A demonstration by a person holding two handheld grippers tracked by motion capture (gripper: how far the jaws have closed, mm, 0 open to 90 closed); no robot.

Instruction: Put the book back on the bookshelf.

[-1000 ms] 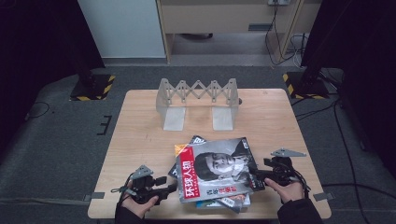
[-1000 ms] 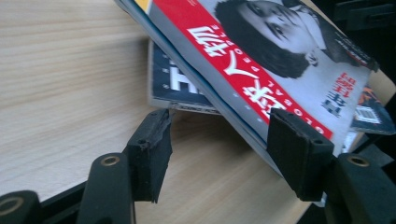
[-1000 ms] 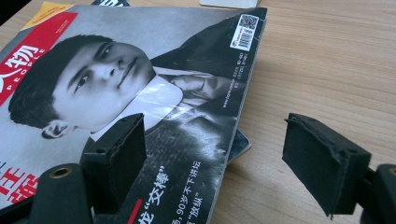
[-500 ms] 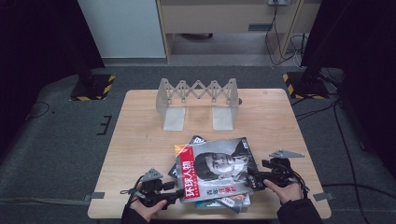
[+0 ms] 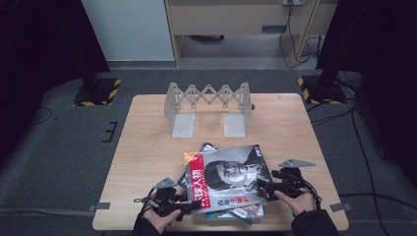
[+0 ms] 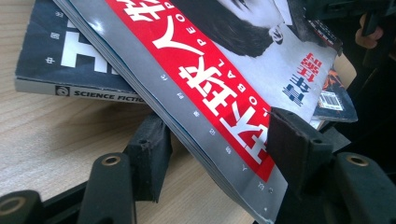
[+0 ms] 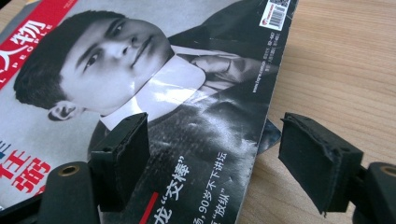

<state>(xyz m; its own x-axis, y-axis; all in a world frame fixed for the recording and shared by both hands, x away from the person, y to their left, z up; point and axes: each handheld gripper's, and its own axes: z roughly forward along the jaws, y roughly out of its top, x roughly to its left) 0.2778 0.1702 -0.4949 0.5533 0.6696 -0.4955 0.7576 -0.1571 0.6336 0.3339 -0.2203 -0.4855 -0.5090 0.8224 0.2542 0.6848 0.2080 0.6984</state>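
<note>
Nearest the person, the left gripper (image 5: 189, 212) straddles the raised spine edge of the top magazine (image 5: 228, 178), jaws not yet pressing. The right gripper (image 5: 259, 184) brackets its opposite edge, likewise loose. The magazine lies tilted on the stack (image 5: 236, 212) at the table's (image 5: 147, 147) near side. Judged so, grasping is only starting; the rack (image 5: 208, 105) beyond stands empty.

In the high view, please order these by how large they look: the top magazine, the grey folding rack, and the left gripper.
1. Top magazine, largest.
2. Grey folding rack, close to it; it stands farther from the camera, so this ranking is unsure.
3. Left gripper, clearly smallest.
</note>
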